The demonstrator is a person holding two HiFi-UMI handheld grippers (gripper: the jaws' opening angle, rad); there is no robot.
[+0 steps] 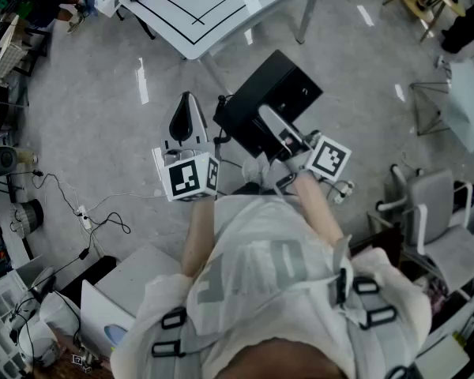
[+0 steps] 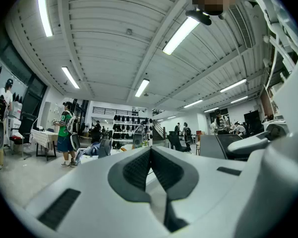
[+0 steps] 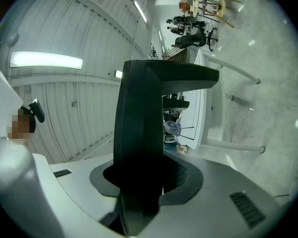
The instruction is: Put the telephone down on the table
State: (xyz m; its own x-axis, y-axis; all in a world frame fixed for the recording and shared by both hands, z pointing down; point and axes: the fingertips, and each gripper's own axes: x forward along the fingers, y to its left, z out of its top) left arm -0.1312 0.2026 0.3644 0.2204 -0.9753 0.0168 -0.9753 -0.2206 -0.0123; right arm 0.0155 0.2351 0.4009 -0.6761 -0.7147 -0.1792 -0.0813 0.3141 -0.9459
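The telephone (image 1: pixel 270 101) is a black, boxy unit held above the grey floor in front of me. My right gripper (image 1: pixel 272 123) is shut on it, its white jaws lying over the black body. In the right gripper view the telephone (image 3: pixel 139 128) rises as a dark slab from between the pads, and my right gripper (image 3: pixel 150 185) clamps its lower end. My left gripper (image 1: pixel 186 105) hangs beside it to the left, apart from the telephone. The left gripper view shows my left gripper (image 2: pixel 150 153) shut with its dark pads meeting and nothing between them.
A white table (image 1: pixel 213 14) with black lines stands ahead at the top of the head view. Grey chairs (image 1: pixel 436 205) are on the right. Cables (image 1: pixel 87 212) trail over the floor at left, near a white box (image 1: pixel 126 287). A person (image 2: pixel 65 133) stands far off in the hall.
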